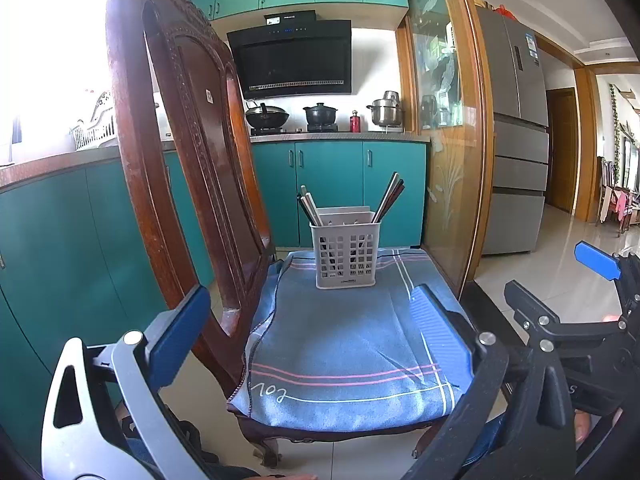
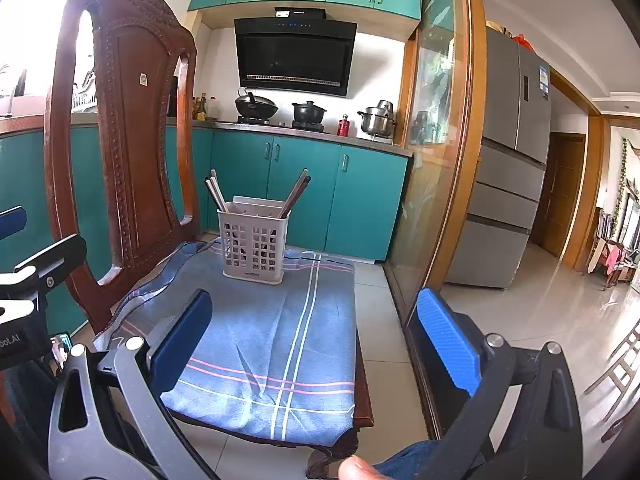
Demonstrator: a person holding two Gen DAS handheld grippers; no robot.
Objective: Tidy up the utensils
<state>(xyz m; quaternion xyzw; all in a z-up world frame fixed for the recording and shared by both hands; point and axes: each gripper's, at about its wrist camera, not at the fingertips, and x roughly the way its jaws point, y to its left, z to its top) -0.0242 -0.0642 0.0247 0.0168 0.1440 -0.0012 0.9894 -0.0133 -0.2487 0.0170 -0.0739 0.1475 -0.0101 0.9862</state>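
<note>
Left wrist view: left claw [image 1: 308,320] wide, level, facing holder [image 1: 346,254]; right claw [image 2: 316,328] likewise wide.

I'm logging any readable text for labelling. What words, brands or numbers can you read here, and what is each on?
"lov", seen upside down: blue cloth on the chair seat.
"oot.AI", cut off: left gripper's body.
Too small or blurred: range hood brand, fridge sticker, utensil basket label, chair-back sticker.

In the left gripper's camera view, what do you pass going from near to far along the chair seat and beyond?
Left gripper → blue cloth → utensil basket with chopsticks → teal cabinets → stove pots.
</note>
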